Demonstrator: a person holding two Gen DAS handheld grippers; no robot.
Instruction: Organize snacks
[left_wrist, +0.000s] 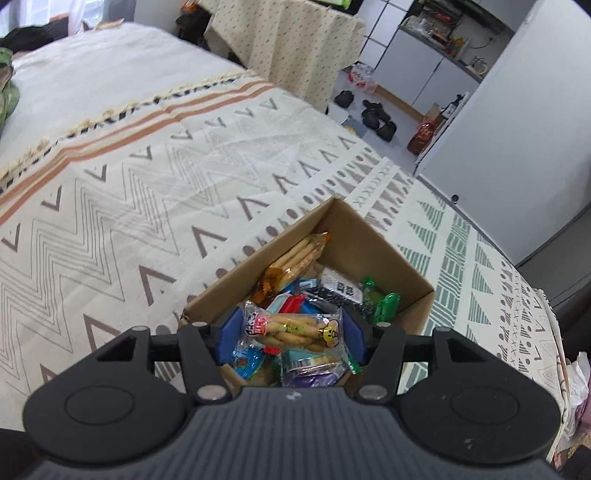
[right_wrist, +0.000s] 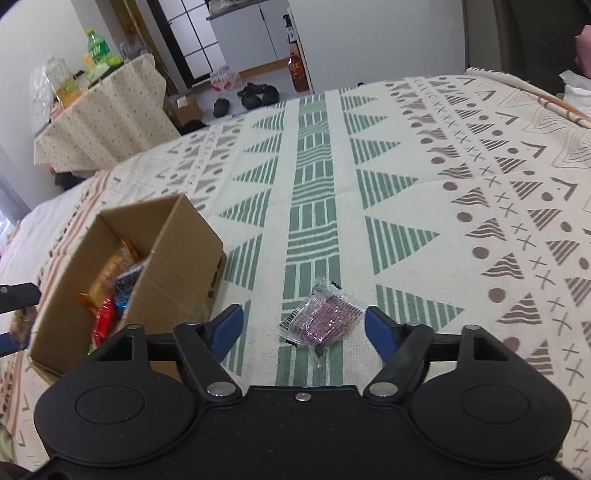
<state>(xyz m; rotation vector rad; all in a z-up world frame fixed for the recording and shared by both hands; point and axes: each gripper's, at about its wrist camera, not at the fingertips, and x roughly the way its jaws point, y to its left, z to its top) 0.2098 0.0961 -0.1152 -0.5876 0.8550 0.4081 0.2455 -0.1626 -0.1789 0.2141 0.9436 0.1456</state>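
Blue pads of the left gripper sit on the two ends of a clear packet of biscuit sticks, which hangs between them just above the open cardboard box; the jaws stand at middling width, held apart by the packet. Below it the box is already well filled: a longer pack of biscuit sticks, green-wrapped sweets, blue and purple wrappers.

Over on the other side, the right gripper has its jaws wide with nothing between the pads. A small purple snack packet lies flat on the patterned cloth just ahead of them, beside the box but outside it.

By my reading, the left hand is at the drop-off step and the right is lining up a pick. Next, the left needs only to let the packet fall; the right must come lower, straddle the thin packet and close on it.

Only the right wrist view shows the stray packet and the box's outer wall; only the left wrist view shows the carried packet and most of the box's contents.
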